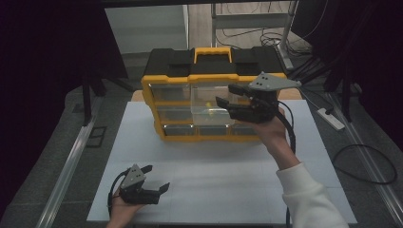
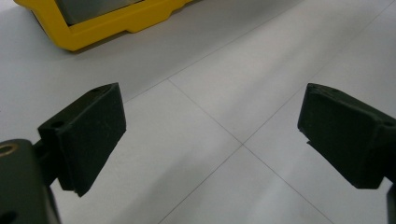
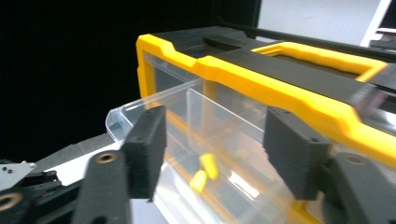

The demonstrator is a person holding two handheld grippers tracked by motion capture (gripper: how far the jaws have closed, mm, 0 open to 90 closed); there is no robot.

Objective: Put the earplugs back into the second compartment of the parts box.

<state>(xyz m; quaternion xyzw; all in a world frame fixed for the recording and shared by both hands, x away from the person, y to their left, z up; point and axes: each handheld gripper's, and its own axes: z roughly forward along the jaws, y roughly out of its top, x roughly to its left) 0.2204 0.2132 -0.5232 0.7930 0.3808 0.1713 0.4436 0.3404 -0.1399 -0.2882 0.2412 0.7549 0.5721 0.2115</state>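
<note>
Down at lower left, our left gripper (image 1: 153, 179) idles, fingers open; mid-frame, our right gripper (image 1: 227, 96), fingers apart, faces the pulled-out clear plastic drawer (image 1: 209, 105).

Dim room, dark edges; soft overhead glare, slight blur.

The front half of the white table (image 1: 223, 190) is bare, so a gripper can pass freely there from left to right. At the back stands the yellow organizer (image 1: 157, 97) and it blocks the way across. A clear drawer (image 1: 209, 107) sticks out from its middle row toward the person — it takes the room in front of the cabinet face. The right gripper (image 1: 227, 96) is at this drawer; whether it touches is difficult to see. The left gripper (image 1: 154, 178) has free surface around it — nothing near.
</note>
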